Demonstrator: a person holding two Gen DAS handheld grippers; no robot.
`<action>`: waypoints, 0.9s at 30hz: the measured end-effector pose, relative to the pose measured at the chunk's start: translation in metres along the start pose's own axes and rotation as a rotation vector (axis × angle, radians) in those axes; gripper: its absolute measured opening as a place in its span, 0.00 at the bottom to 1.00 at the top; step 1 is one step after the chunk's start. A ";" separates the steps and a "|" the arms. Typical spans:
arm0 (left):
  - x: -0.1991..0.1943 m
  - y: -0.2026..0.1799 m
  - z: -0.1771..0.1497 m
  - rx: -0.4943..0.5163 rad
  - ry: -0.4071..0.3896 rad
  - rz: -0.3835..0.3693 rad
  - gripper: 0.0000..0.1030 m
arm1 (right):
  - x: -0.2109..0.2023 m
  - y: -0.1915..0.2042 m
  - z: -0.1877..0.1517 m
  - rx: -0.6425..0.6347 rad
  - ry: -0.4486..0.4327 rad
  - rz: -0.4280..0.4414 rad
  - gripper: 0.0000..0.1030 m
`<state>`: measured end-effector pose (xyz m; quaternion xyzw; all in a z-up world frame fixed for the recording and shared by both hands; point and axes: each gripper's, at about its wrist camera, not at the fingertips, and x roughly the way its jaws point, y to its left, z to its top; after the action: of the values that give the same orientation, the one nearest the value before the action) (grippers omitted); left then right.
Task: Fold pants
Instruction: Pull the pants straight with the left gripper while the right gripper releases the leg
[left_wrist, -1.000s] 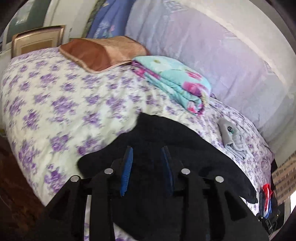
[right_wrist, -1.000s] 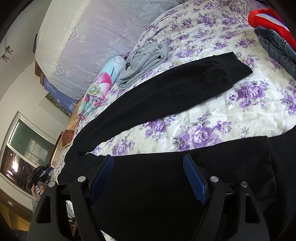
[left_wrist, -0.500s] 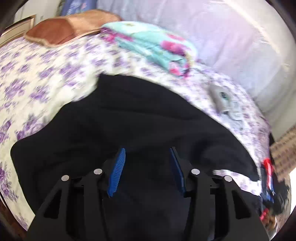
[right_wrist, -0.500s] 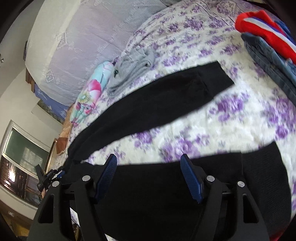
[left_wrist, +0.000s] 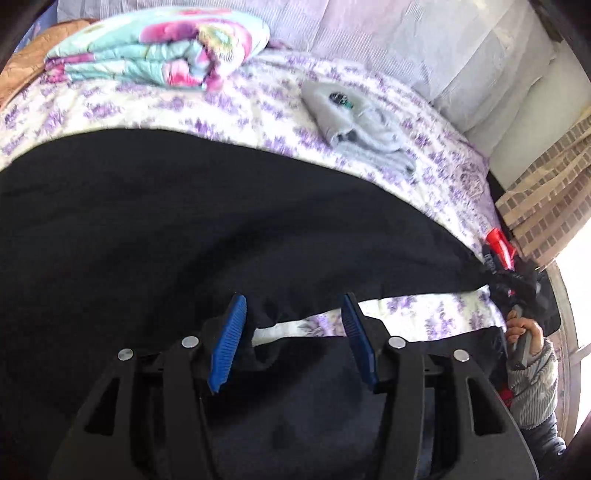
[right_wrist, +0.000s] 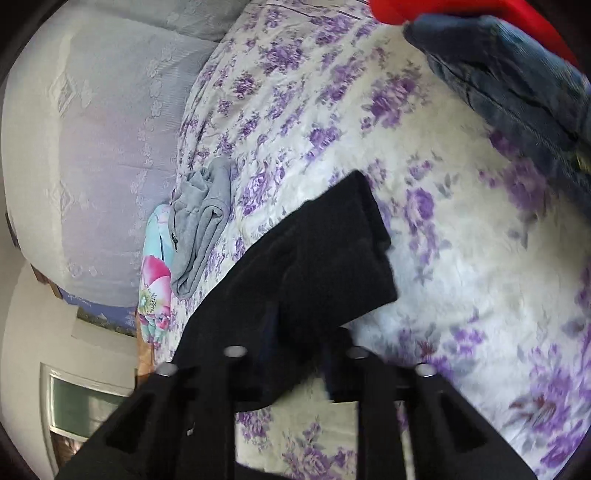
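Black pants (left_wrist: 192, 229) lie spread on a bed with a purple-flowered sheet (left_wrist: 258, 107). In the left wrist view my left gripper (left_wrist: 293, 341) is open, its blue pads (left_wrist: 227, 343) low over the crotch area where the two legs part. In the right wrist view one black leg end (right_wrist: 325, 258) lies across the sheet (right_wrist: 461, 258). My right gripper (right_wrist: 295, 363) sits right over that leg end; dark cloth covers its fingertips and the pads do not show.
A folded grey garment (left_wrist: 354, 118) and a rolled floral blanket (left_wrist: 166, 48) lie near the pale headboard (left_wrist: 424, 40). Folded jeans (right_wrist: 517, 88) and a red garment (right_wrist: 461, 9) lie at the bed's far end.
Both grippers have moved in low over the pants. The right gripper went from the near leg toward the far leg's end, and its blue pads are now hidden in cloth.
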<state>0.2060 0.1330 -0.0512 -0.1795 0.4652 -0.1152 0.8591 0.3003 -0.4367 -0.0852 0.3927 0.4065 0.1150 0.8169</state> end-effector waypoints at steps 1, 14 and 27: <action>0.007 0.002 -0.005 -0.022 0.048 -0.012 0.51 | -0.010 0.006 0.003 -0.050 -0.035 0.006 0.10; -0.014 0.012 -0.042 -0.010 0.122 -0.168 0.51 | -0.025 -0.015 0.003 -0.054 0.006 -0.147 0.49; -0.014 -0.081 0.000 0.068 -0.067 -0.044 0.79 | -0.215 0.058 -0.031 -0.240 -0.112 -0.189 0.87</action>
<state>0.1960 0.0648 -0.0065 -0.1644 0.4280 -0.1438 0.8770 0.1466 -0.4905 0.0692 0.2583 0.3788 0.0634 0.8864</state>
